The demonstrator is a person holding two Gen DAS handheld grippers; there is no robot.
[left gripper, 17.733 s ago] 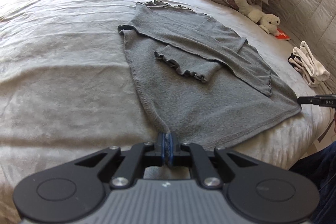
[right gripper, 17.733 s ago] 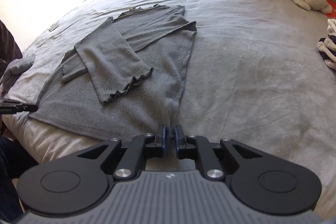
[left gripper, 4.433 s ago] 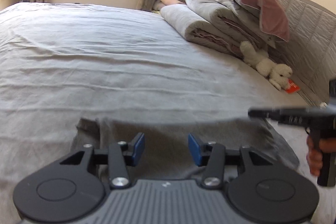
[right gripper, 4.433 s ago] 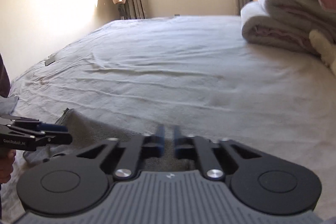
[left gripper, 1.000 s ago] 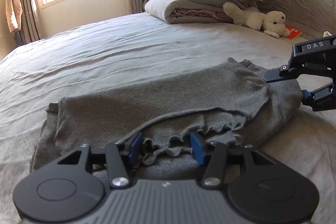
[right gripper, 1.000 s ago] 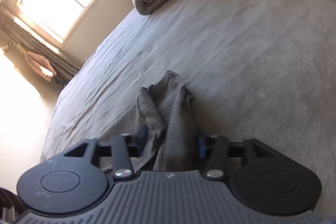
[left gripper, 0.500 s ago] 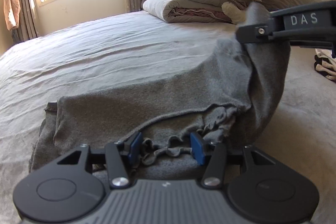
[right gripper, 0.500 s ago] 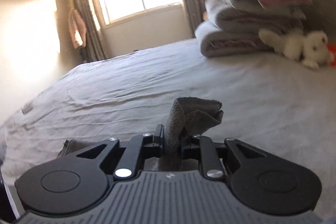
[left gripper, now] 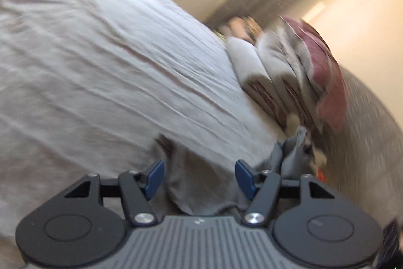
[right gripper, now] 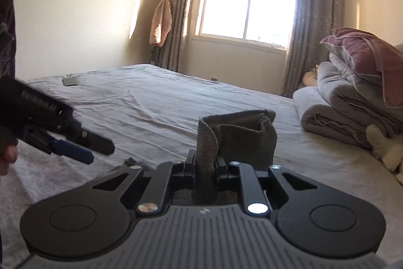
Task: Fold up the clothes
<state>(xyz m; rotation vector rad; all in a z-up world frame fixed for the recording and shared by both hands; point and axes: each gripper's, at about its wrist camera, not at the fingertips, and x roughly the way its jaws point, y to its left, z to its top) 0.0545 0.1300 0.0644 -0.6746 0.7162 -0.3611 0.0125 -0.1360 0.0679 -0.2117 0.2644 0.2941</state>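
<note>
A wide bed (right gripper: 156,102) is covered by a creased grey sheet. Sunlight is let in through a window (right gripper: 248,4) flanked by grey curtains (right gripper: 312,24). Folded quilts (right gripper: 352,102) are stacked beside cream walls (right gripper: 75,4).

The garment (right gripper: 236,140) is plain charcoal grey on a pale grey bed sheet (right gripper: 156,102). At three o'clock, a mauve pillow (right gripper: 365,54) tops grey folded quilts (right gripper: 347,112). At eleven o'clock hangs a pink towel (right gripper: 160,24); the gripper pads (left gripper: 154,176) are blue.

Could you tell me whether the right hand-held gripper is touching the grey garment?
Touching. The right wrist view shows the right hand-held gripper shut on a fold of the grey garment.
</note>
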